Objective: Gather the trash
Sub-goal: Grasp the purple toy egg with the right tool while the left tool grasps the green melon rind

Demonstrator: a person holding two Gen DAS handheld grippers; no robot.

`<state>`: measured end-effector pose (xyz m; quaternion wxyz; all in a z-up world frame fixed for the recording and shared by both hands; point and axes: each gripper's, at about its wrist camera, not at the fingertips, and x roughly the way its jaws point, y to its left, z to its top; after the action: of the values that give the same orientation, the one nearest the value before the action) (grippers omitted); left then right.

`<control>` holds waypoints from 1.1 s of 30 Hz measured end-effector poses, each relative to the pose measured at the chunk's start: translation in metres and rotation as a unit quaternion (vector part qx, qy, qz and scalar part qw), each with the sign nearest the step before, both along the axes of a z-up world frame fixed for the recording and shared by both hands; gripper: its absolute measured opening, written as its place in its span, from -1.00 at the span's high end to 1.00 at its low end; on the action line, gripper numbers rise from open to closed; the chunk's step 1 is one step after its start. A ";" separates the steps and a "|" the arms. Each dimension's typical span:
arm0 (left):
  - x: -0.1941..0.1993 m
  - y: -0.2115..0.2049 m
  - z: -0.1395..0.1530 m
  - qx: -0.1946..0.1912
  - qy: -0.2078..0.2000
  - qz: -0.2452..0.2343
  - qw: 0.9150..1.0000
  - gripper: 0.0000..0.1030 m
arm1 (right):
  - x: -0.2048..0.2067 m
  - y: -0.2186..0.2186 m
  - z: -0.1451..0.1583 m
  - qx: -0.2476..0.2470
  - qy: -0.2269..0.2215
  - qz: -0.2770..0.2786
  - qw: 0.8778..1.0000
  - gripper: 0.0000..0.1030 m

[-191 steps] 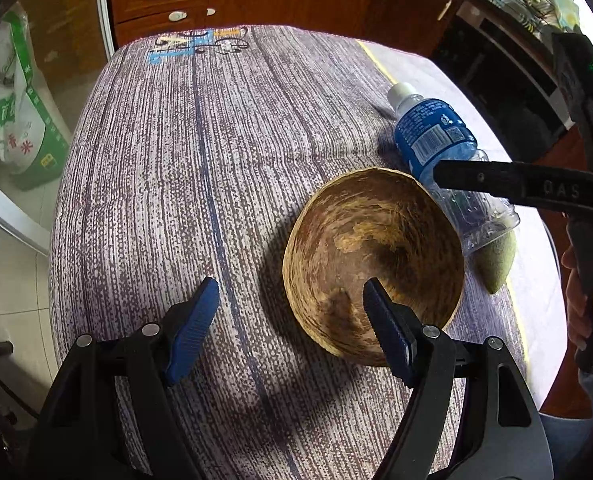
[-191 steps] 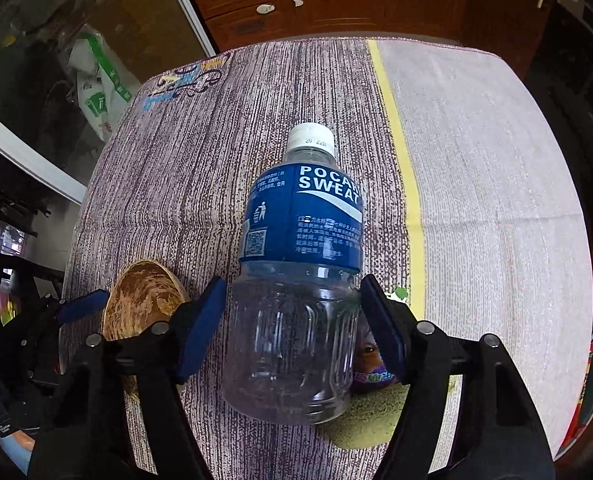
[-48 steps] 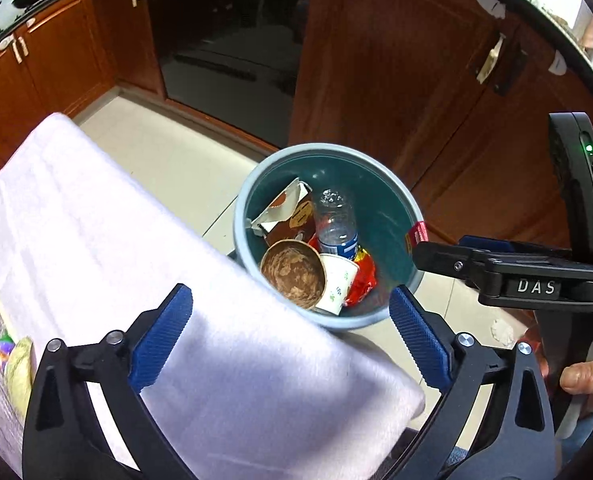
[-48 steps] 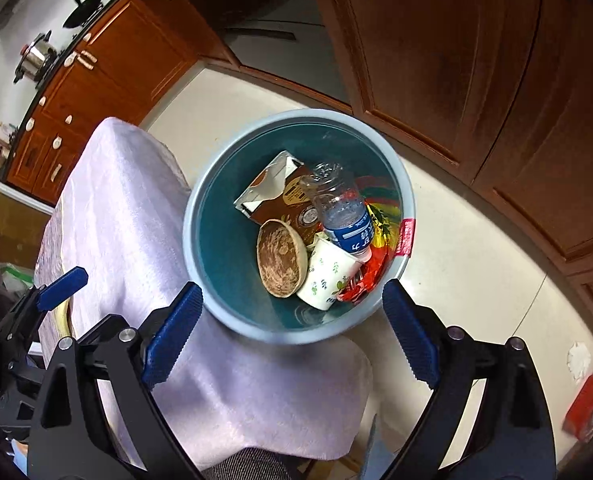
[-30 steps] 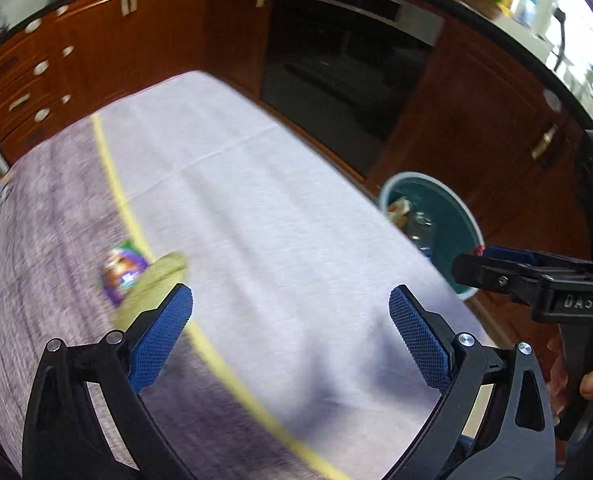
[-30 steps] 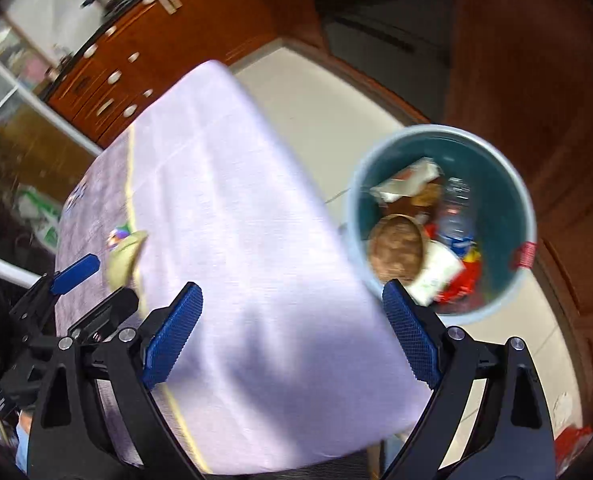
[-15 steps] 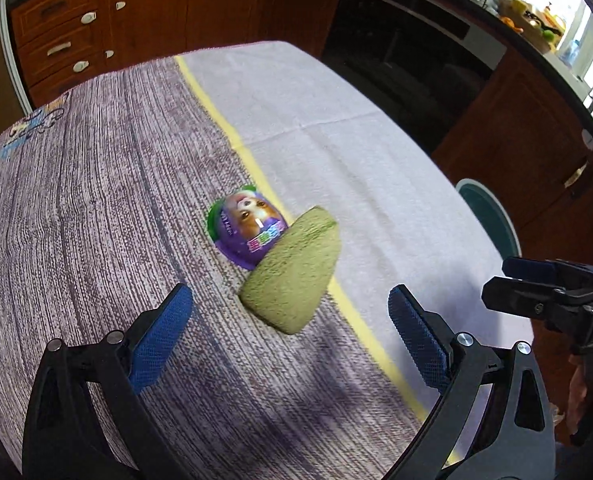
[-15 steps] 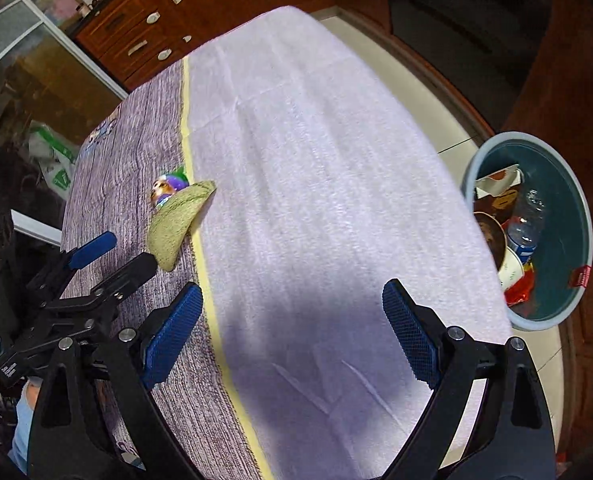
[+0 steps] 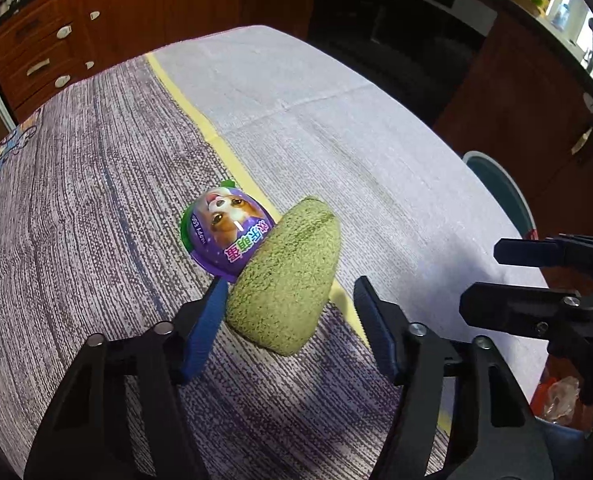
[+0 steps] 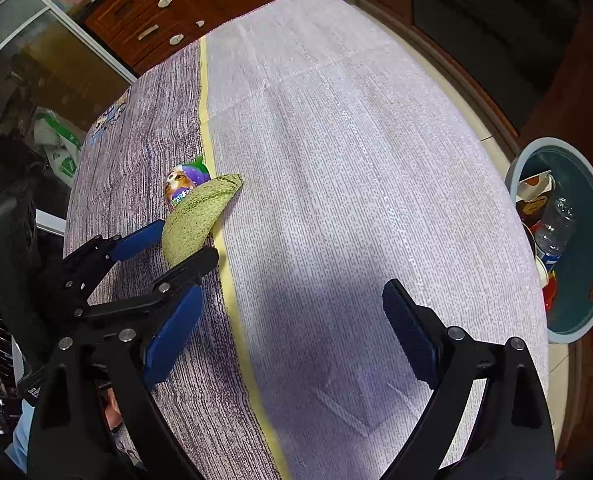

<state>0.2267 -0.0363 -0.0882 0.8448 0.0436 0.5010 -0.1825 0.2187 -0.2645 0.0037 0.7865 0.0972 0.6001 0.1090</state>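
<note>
A green melon rind (image 9: pixel 284 276) lies on the tablecloth (image 9: pixel 336 120), leaning on a purple egg-shaped wrapper with a dog picture (image 9: pixel 226 236). My left gripper (image 9: pixel 288 320) straddles the near end of the rind and its jaws are closing. The left pad (image 9: pixel 206 320) is at the rind's edge, and a gap shows at the right pad (image 9: pixel 372 320). In the right wrist view the rind (image 10: pixel 200 216) and wrapper (image 10: pixel 184 182) sit by the yellow stripe, with the left gripper (image 10: pixel 172 252) around the rind. My right gripper (image 10: pixel 292 328) hangs open over the white cloth with nothing between its fingers.
A blue-grey bin (image 10: pixel 536 156) stands on the floor past the table's right edge, holding a bottle, a cup, a carton and wrappers. Its rim (image 9: pixel 496 184) shows beyond the table edge. Brown cabinets with drawers (image 9: pixel 56 40) stand behind. The right gripper (image 9: pixel 480 276) hovers at the right.
My left gripper has come down and forward onto the rind, and its jaws have narrowed around it. The right gripper has drifted a little further over the table.
</note>
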 end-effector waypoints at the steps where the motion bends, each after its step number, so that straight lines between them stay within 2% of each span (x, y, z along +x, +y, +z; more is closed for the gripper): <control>1: 0.001 0.000 -0.001 0.003 0.000 0.000 1.000 -0.06 | 0.001 0.000 0.000 0.000 0.001 0.000 1.000 -0.70; 6: -0.007 0.008 0.003 -0.003 -0.005 0.000 1.000 -0.01 | 0.006 0.005 -0.003 -0.004 -0.003 0.001 1.000 -0.70; 10: -0.014 0.042 0.010 -0.018 0.000 0.025 1.000 -0.01 | 0.014 0.016 -0.002 -0.006 -0.011 0.013 1.000 -0.70; 19: -0.023 0.117 0.018 -0.046 0.008 0.090 0.995 -0.01 | 0.049 0.082 -0.007 -0.012 -0.039 0.082 0.996 -0.70; 25: -0.042 0.139 0.016 -0.077 0.027 0.086 0.993 -0.01 | 0.055 0.128 -0.011 -0.012 -0.038 0.130 0.991 -0.69; 29: -0.050 0.150 0.012 -0.060 0.028 0.099 0.993 -0.01 | 0.055 0.155 -0.014 -0.014 -0.044 0.156 0.987 -0.58; 33: -0.043 0.172 0.009 -0.066 0.024 0.134 0.988 -0.01 | 0.060 0.179 -0.022 -0.025 -0.045 0.172 0.984 -0.25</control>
<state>0.1838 0.1360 -0.0790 0.8505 -0.0840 0.5093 -0.1007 0.2786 -0.0850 -0.0187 0.7844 -0.0325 0.5744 0.2316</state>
